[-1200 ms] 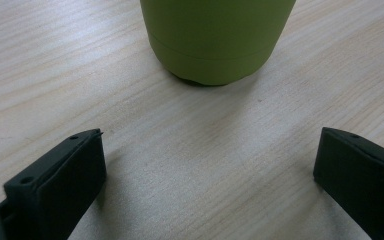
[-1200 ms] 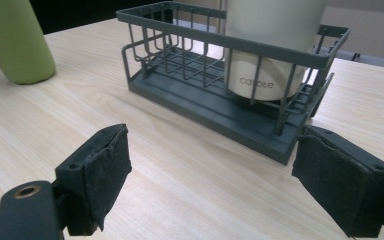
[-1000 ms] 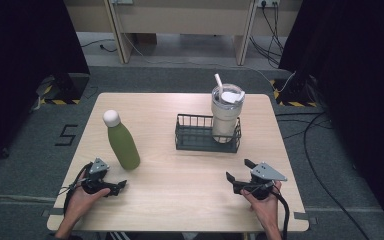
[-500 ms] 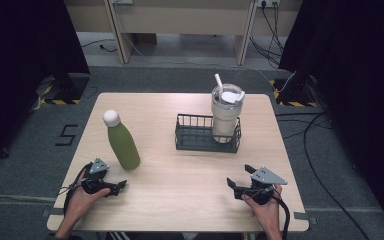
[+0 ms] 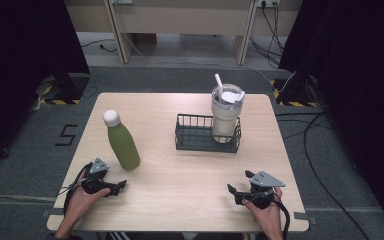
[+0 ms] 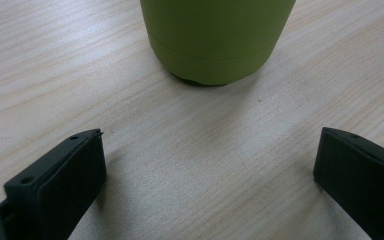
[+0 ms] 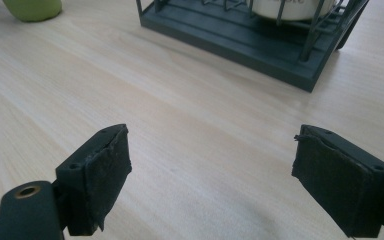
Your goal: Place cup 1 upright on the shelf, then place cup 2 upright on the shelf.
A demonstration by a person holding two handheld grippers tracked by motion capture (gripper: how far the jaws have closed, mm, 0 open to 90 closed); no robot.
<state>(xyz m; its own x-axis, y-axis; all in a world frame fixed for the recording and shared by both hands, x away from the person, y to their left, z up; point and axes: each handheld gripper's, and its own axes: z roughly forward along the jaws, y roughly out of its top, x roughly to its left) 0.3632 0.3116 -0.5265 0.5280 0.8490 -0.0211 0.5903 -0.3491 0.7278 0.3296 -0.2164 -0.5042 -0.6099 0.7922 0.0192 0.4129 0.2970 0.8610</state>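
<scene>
1. The green bottle [image 5: 123, 143] is stood upright on the desk [image 5: 190, 175], well to the left of the basket [image 5: 206, 135], and is closed with a white cap.
2. The left gripper [image 5: 121, 186] is held low over the desk just in front of the bottle. Its fingers [image 6: 60, 182] are spread wide with nothing between them, and the base of the bottle [image 6: 215, 40] is seen beyond the gap, not touched.
3. The right gripper [image 5: 233, 192] is held near the front edge of the desk, in front of the basket and well apart from it. Its fingers [image 7: 100, 175] are also spread wide and empty.
4. A tumbler [image 5: 226, 112] with a lid and a straw is stood inside the right end of the basket.
5. In the right gripper view, the basket [image 7: 250, 30] is seen beyond the open fingers, with bare wood between.
</scene>
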